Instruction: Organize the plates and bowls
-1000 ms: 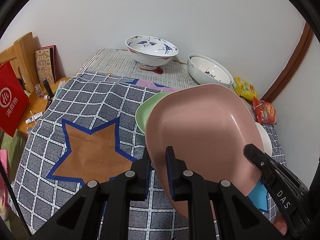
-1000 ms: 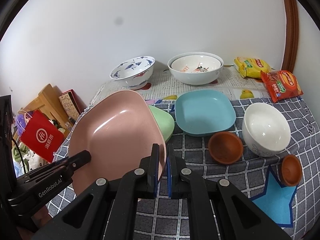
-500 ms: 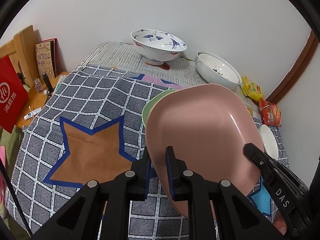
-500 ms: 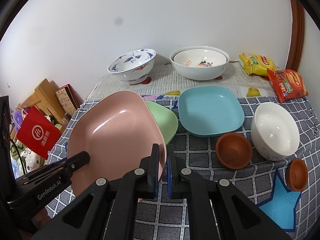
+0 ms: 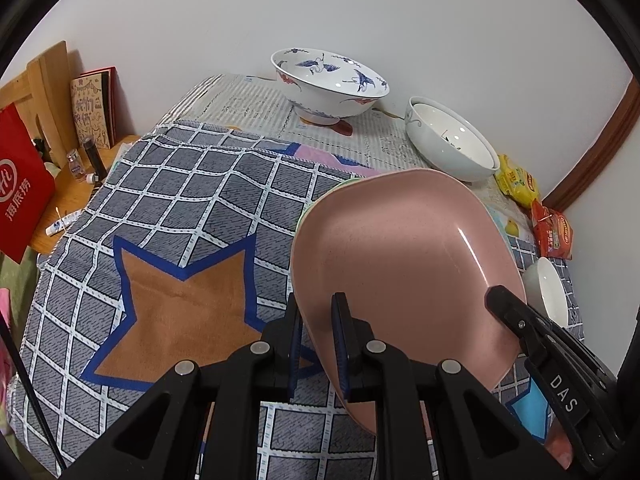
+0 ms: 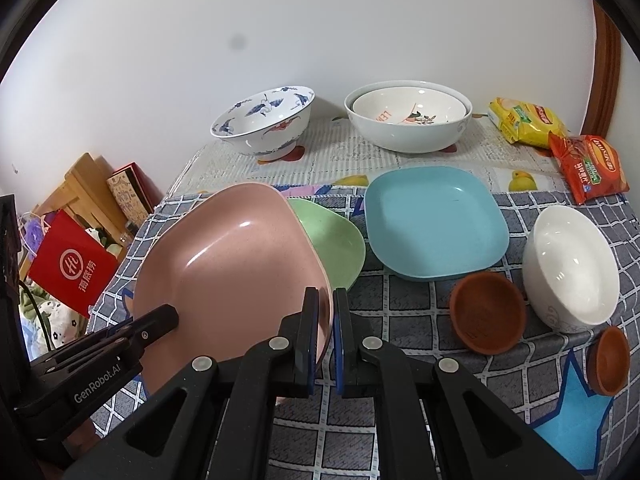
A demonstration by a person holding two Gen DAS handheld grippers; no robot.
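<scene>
Plates are mostly unsorted: pink plate point(image 6: 232, 264) pinched by both the left gripper point(image 5: 316, 344) and right gripper point(image 6: 326, 336), over the green plate point(image 6: 336, 240); blue plate point(image 6: 436, 220) at two o'clock and the bowls still loose.

Green plate point(image 6: 332, 240) half behind pink plate point(image 6: 232, 264)

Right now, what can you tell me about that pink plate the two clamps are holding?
The pink plate is a squarish dish with rounded corners and a raised rim, glossy with fine speckles, plastic by its look, and empty. It is held tilted above the checked cloth, partly in front of the green plate. The left gripper and the right gripper each pinch its rim on opposite sides. Whether it touches the green plate I cannot tell.
</scene>
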